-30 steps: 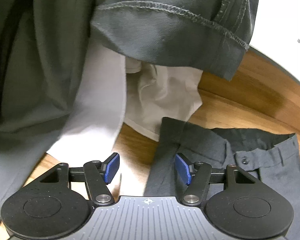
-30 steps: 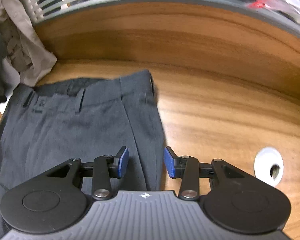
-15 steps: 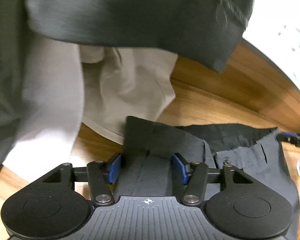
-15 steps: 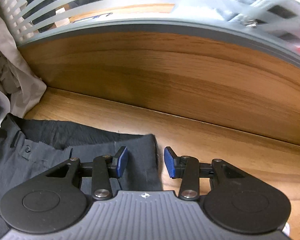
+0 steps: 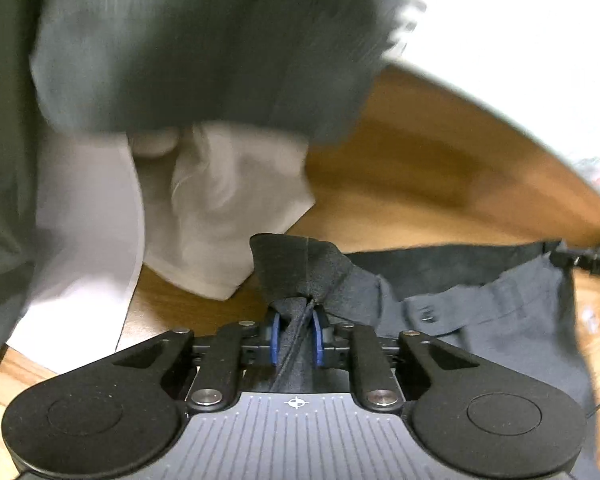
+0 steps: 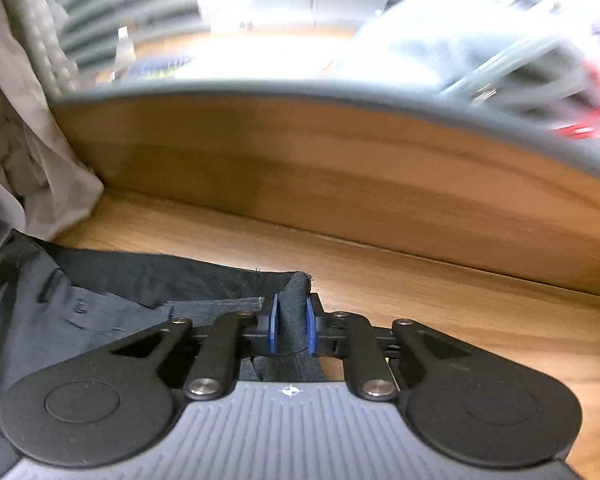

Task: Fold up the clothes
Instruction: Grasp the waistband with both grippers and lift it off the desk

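Left wrist view: dark grey woven trousers [image 5: 479, 312] with a buttoned waistband are seen spread on the brown wooden bench [image 5: 419, 184]. One waistband corner is pinched up between the blue pads of the left hand-held gripper [image 5: 296, 338], whose jaws have just been closing. Blurred pale cloth [image 5: 220, 216] lies behind. Right wrist view: the opposite waistband corner is clamped in the right hand-held gripper [image 6: 291, 330], likewise just closed; a low wooden wall [image 6: 339, 184] is seen beyond.

Your trousers [image 5: 479, 304] lay on the tabletop [image 6: 439, 304], waistband toward the upright board [image 6: 339, 184] behind. A pale garment [image 5: 220, 208] lay just left of them, another garment [image 5: 200, 40] hanging over it. Each gripper's fingers [image 5: 315, 334] held one waistband corner.
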Motion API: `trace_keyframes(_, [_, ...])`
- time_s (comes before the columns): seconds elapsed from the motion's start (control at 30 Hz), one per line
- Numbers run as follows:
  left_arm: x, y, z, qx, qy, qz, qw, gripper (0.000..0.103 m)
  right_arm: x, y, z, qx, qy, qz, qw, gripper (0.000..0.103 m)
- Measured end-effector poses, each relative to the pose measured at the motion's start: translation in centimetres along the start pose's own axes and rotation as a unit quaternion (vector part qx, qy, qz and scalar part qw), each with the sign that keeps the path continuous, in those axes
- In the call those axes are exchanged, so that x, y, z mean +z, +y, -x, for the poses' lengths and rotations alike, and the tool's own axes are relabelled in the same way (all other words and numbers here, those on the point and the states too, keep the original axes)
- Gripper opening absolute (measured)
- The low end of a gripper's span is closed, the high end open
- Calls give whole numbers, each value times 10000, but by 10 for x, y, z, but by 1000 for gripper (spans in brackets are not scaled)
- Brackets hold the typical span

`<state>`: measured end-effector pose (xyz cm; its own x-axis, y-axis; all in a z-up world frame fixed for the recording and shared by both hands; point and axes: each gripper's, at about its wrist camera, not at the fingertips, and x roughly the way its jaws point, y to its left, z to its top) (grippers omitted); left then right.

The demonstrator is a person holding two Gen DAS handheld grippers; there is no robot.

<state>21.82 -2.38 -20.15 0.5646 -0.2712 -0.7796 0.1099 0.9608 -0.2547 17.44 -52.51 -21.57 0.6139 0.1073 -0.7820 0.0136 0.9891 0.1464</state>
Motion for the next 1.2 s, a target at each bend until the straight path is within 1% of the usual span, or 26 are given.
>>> trace_keyframes(0.07, [0, -14, 22, -164, -182, -186, 9995, 16, -7, 5, 35, -84, -258, -87, 9996, 15])
trace_keyframes(0.13, [-3, -30, 46, -370, -364, -486, 9975, 16, -18, 11, 72, -184, -494, -182, 9984, 15])
trace_keyframes(0.2, [-9, -46, 69, -484, -563, -836, 9937, 16, -32, 18, 110, -317, -710, -283, 9966, 15])
trace_keyframes(0.33, [-26, -62, 118, -890, -917, -1167, 9849, 15, -67, 35, 191, -654, -1132, -460, 9904, 15])
trace_keyframes(0.47, [-54, -67, 166, -1299, -1118, -1375, 9756, 15, -113, 60, 266, -1101, -1496, -681, 9802, 14])
trace_keyframes(0.57, [-79, -67, 202, -1577, -1208, -1519, 9682, 14, -154, 80, 315, -1453, -1681, -862, 9712, 14])
trace_keyframes(0.63, [-98, -66, 222, -1700, -1265, -1649, 9633, 14, -184, 92, 349, -1664, -1756, -954, 9656, 14])
trace_keyframes(0.67, [-108, -70, 232, -1743, -1298, -1737, 9605, 13, -198, 101, 361, -1758, -1769, -998, 9632, 14])
trace_keyframes(0.83, [-164, -77, 275, -1797, -1353, -2031, 9530, 10, -262, 138, 401, -2143, -1799, -1196, 9526, 14])
trace_keyframes(0.9, [-184, -82, 292, -1761, -1492, -2170, 9485, 10, -282, 148, 415, -2231, -1849, -1240, 9491, 13])
trace_keyframes(1.0, [-198, -89, 318, -1811, -1648, -2166, 9450, 10, -302, 155, 442, -2289, -2053, -1242, 9434, 13])
trace_keyframes(1.1, [-210, -104, 353, -1862, -1890, -2157, 9397, 10, -310, 156, 475, -2319, -2354, -1154, 9368, 13])
trace_keyframes(1.17, [-220, -116, 366, -1772, -2065, -2204, 9367, 10, -315, 149, 490, -2366, -2406, -1071, 9352, 13])
trace_keyframes(1.2, [-223, -120, 367, -1758, -2075, -2159, 9378, 10, -317, 143, 495, -2351, -2385, -1076, 9361, 13])
